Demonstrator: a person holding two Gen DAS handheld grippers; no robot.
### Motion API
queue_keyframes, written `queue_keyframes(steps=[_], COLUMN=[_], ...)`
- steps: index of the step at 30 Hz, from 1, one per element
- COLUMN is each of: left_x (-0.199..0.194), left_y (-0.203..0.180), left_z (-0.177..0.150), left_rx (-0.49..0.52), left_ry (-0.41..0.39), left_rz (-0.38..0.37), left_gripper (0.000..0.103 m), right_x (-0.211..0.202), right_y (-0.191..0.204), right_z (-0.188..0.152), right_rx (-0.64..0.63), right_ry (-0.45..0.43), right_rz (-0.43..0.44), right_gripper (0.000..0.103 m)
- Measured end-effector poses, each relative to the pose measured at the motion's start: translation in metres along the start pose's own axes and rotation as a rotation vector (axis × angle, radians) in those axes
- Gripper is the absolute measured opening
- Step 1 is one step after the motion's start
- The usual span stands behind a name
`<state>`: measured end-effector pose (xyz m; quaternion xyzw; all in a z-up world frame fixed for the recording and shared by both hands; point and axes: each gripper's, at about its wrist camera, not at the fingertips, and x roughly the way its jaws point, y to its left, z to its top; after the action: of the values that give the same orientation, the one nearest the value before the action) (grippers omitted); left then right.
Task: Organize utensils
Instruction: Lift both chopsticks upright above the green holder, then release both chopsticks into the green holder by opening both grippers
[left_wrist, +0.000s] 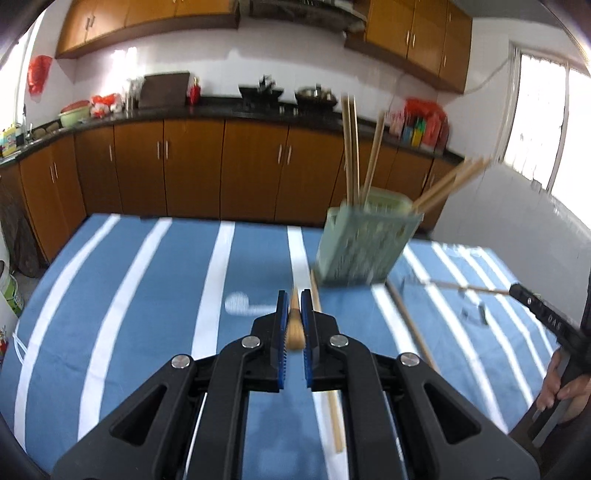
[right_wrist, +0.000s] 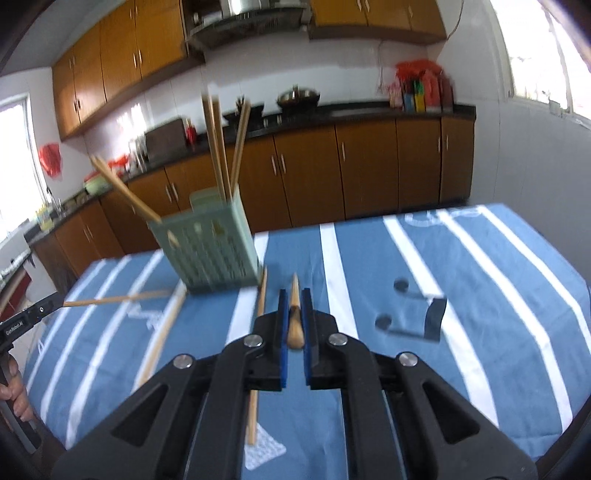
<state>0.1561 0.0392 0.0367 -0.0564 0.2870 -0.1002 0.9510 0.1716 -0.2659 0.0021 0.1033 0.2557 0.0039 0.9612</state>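
A pale green slotted utensil holder stands on the blue striped tablecloth with several wooden chopsticks upright or leaning in it. It also shows in the right wrist view. My left gripper is shut on a wooden chopstick, just short of the holder. My right gripper is shut on another chopstick, right of the holder. Loose chopsticks lie on the cloth by the holder's base, also in the right wrist view.
The other gripper and hand show at the frame edges. Brown kitchen cabinets and a dark counter with pots stand behind the table. A white wall is close on the right.
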Motion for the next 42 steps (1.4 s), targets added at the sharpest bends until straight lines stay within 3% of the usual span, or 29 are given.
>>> queue_keyframes(steps=[7,13,21,26,33,42], left_x=[-0.008,-0.02,-0.056,-0.062,-0.027,0.02], left_y=[0.001,-0.011,-0.045,-0.075,-0.085,-0.082], left_z=[0.028,0.058,0.108,0.135,0.15,0.138], left_rx=[-0.023,0.026,0.075,0.098,0.036,0.004], left_ry=[-0.058,-0.116,-0.257,-0.37,-0.415,-0.318], left_rz=[-0.002,-0.019,-0.078,-0.068,-0.026,-0.026], left_gripper=[0.007,0.007,0.007,0.007,0.007,0.007], right_x=[-0.011,-0.024,-0.066,-0.071,-0.029,0.022], right_y=[0.002,0.01,0.03,0.052,0.071,0.072], right_z=[0.024,0.062,0.128,0.156,0.169,0.167], right_rx=[-0.004,-0.015,0.003,-0.019,-0.056,-0.05], right_ry=[-0.076,-0.128,-0.243,-0.332,-0.298,-0.192], right_rz=[0.008,0.048,0.211,0.22,0.184,0.179], right_gripper=[0.007,0.007,0.007,0.007,0.007,0.007])
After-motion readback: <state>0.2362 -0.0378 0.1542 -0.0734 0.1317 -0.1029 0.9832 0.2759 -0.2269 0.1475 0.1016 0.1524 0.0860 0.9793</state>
